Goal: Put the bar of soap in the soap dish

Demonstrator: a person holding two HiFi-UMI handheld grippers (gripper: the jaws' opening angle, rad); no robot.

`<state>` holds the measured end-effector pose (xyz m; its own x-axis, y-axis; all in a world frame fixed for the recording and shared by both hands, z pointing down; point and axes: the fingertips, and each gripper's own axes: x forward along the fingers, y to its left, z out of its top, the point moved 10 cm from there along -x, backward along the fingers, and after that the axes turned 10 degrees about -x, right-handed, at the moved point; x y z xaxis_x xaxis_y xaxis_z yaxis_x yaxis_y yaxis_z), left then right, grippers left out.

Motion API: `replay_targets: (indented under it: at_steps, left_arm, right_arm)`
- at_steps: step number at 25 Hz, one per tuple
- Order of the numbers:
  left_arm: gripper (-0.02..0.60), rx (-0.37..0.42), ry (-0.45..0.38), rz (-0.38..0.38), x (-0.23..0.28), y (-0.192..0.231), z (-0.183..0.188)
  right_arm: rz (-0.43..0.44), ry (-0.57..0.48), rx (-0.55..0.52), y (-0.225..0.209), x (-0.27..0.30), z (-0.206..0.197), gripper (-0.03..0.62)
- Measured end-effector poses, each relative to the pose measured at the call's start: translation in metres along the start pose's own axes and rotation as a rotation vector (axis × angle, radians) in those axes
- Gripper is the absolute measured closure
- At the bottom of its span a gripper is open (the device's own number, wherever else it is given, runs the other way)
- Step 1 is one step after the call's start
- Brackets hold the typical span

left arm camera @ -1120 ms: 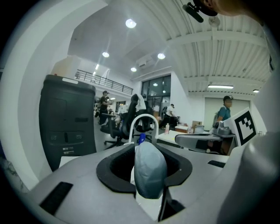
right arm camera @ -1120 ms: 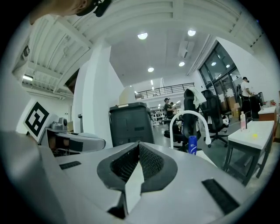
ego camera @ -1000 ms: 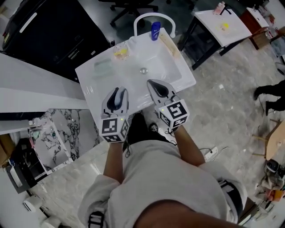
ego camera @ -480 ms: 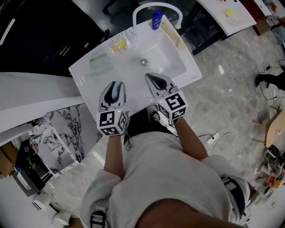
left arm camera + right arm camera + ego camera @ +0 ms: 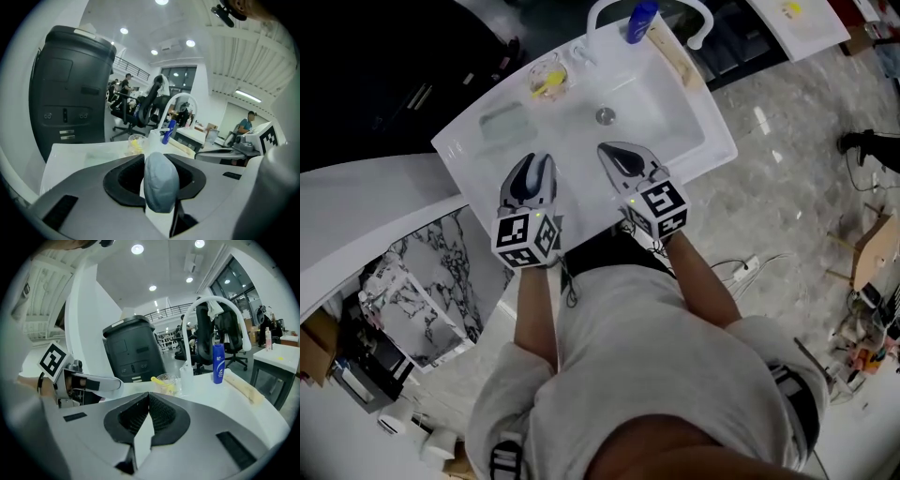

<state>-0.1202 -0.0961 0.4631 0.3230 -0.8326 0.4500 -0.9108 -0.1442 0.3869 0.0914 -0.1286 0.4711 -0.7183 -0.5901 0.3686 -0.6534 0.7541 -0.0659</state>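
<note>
The left gripper (image 5: 532, 171) is closed narrow on a grey-blue bar of soap (image 5: 161, 183), which stands on edge between the two dark pads and fills the gap, sticking up a little above them. The right gripper (image 5: 614, 153) holds nothing; its ribbed pads meet at the tips. In the head view the two grippers sit side by side over the near rim of a white sink (image 5: 712, 141), both pointing toward 12 o'clock, the left one over the flat ledge and the right one over the near edge of the bowl. At about 11 o'clock from the left gripper, well apart from it, lies the pale green soap dish (image 5: 504, 122) on the sink's left ledge, with nothing in it that can be made out. A clear cup (image 5: 546, 77) with something yellow inside stands near 12 o'clock from that gripper, beyond the dish. The drain (image 5: 606, 116) is at 12 o'clock from the right gripper. Farther off, at the back rim, a blue bottle (image 5: 640, 19) stands under the white arched faucet (image 5: 701, 21), and a tan strip (image 5: 675, 56) lies along the right rim at 1 o'clock.
</note>
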Motion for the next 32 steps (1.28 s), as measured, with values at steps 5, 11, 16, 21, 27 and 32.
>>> replay_targets:
  at_steps: [5,11,16,21,27,32]
  left_arm:
    - [0.446,0.002,0.045,-0.019,0.022,0.028,0.005]
    - [0.446,-0.030,0.076,-0.032,0.037,0.054,0.004]
    - [0.446,-0.048,0.116,-0.052,0.051,0.077,0.006]
    - [0.446,-0.044,0.157,-0.092,0.064,0.098,0.011]
    - [0.446,-0.045,0.195,-0.110,0.072,0.114,0.015]
    - [0.446,-0.060,0.211,-0.092,0.079,0.128,0.021]
  right_arm:
    - [0.011,0.041,0.016,-0.003,0.025,-0.007,0.595]
    - [0.025,0.110,0.006,-0.004,0.051,-0.012,0.595]
    - [0.052,0.147,-0.004,0.001,0.074,-0.013,0.595]
    - [0.050,0.166,-0.012,0.003,0.091,-0.013,0.594]
    - [0.091,0.200,-0.008,0.008,0.111,-0.021,0.592]
    - [0.200,0.215,-0.041,0.016,0.137,-0.024,0.583]
